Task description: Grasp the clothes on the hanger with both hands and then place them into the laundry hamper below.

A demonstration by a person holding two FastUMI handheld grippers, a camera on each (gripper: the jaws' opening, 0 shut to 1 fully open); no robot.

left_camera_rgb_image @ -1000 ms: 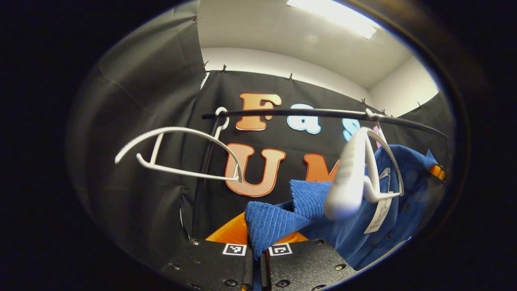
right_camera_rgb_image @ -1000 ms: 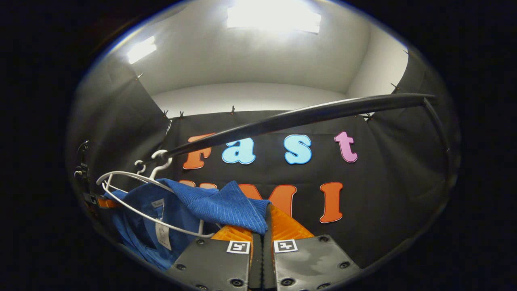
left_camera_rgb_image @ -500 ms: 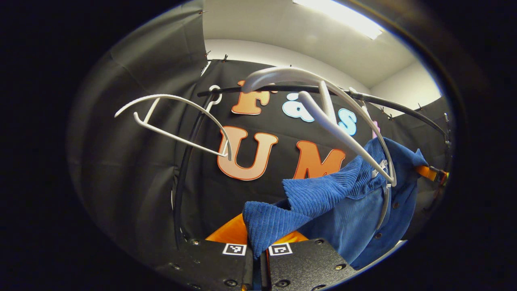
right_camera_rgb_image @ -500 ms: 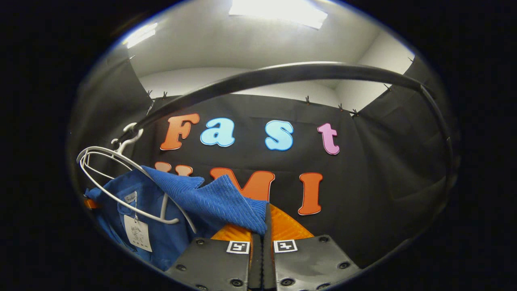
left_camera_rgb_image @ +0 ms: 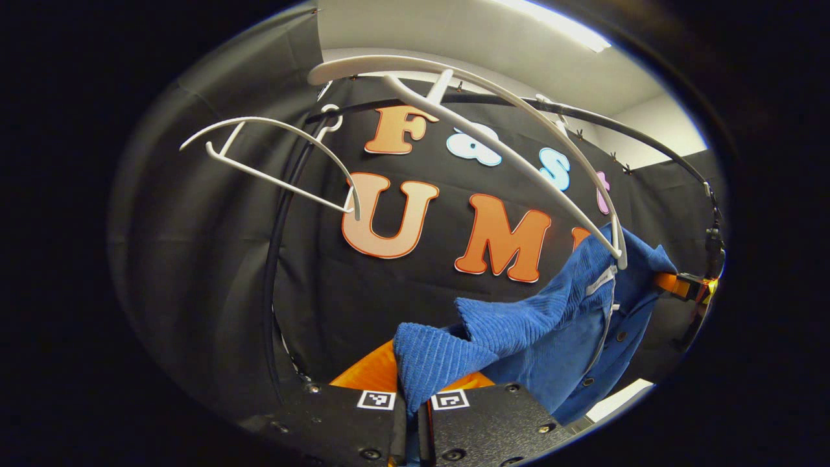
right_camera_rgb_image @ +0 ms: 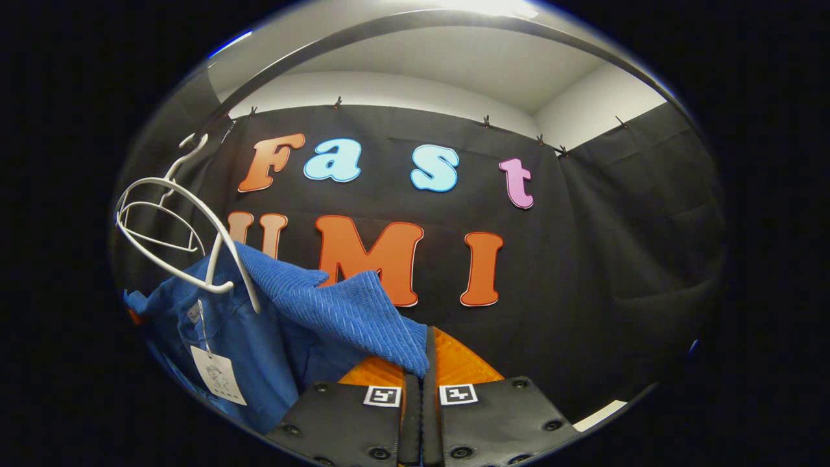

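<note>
Against black cloth, ribbed blue garment [left_camera_rgb_image: 519, 324].

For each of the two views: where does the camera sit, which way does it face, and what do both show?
Left gripper view: rides on the left gripper, tilted up at the rail; its fingers pinch the blue shirt.
Right gripper view: rides on the right gripper, facing the booth wall; fingers pinch the blue shirt.
Shared: shirt, white hanger, rail.

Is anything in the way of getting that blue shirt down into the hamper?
Yes: the white hanger. One of its ends looks caught in the blue shirt near the collar. Both the left gripper and right gripper grip the fabric. The hamper is out of sight.
</note>
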